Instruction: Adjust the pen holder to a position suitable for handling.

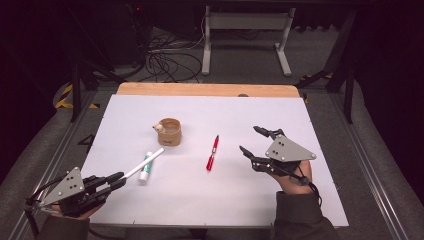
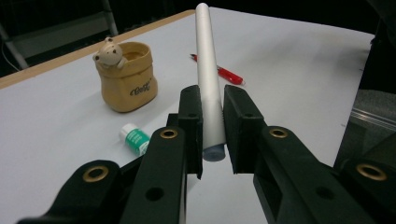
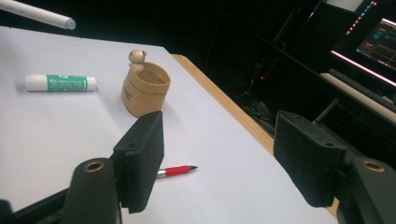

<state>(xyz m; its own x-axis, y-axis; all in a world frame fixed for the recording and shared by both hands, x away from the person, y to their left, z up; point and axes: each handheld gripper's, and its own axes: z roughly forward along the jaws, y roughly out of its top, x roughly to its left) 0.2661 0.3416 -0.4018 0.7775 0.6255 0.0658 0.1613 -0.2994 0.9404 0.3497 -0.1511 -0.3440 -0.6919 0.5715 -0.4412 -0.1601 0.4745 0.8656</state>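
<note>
My left gripper [image 1: 118, 180] [image 2: 213, 93] is shut on one end of a white pen [image 1: 143, 162] [image 2: 205, 56], held just off the table near its front left corner and pointing up and away toward a tan cup [image 1: 169, 131] [image 2: 127, 79] with a small bear on its rim. A red pen [image 1: 213, 152] [image 3: 177, 171] lies on the white table cover at the centre. My right gripper [image 1: 250, 139] [image 3: 224, 158] hovers to the right of the red pen, open with nothing between its jaws.
A green-and-white glue stick [image 1: 145, 169] [image 2: 135, 139] [image 3: 60, 82] lies flat under the white pen, in front of the cup [image 3: 145, 91]. The table's wooden far edge [image 1: 205, 89] borders the cover. A metal stand and cables sit on the floor beyond.
</note>
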